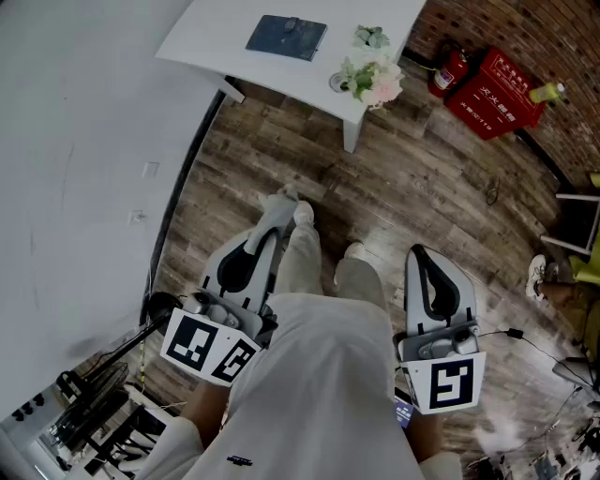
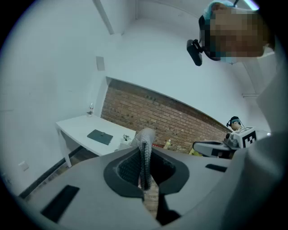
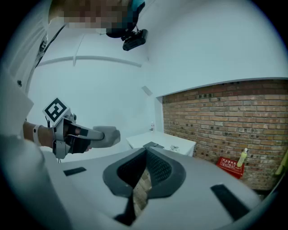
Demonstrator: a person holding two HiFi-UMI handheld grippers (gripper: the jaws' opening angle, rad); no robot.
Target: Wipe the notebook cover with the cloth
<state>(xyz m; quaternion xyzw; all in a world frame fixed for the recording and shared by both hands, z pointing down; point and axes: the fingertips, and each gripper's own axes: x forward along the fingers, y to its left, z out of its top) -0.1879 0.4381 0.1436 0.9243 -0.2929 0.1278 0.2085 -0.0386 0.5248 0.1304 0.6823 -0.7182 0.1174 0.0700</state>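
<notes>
The left tongs (image 2: pixel 144 135) and the right tongs (image 3: pixel 146 151) are held closed on nothing above the brown wood-plank floor (image 1: pixel 412 187). The dark blue rectangular notebook (image 1: pixel 287 37) is seen lying flat on the white tabletop (image 1: pixel 211 37), well apart from both.

White table (image 1: pixel 214 39) bears a notebook (image 1: pixel 287 37) and flowers (image 1: pixel 373 75).

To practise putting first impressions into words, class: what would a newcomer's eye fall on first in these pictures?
Low in the head view, two grey hand-held grippers with black-and-white marker cubes stand out: the left gripper and the right gripper, each with jaws together. At the top stands a white table bearing a dark blue notebook and a bunch of pale flowers. A red box lies by the brick wall.
</notes>
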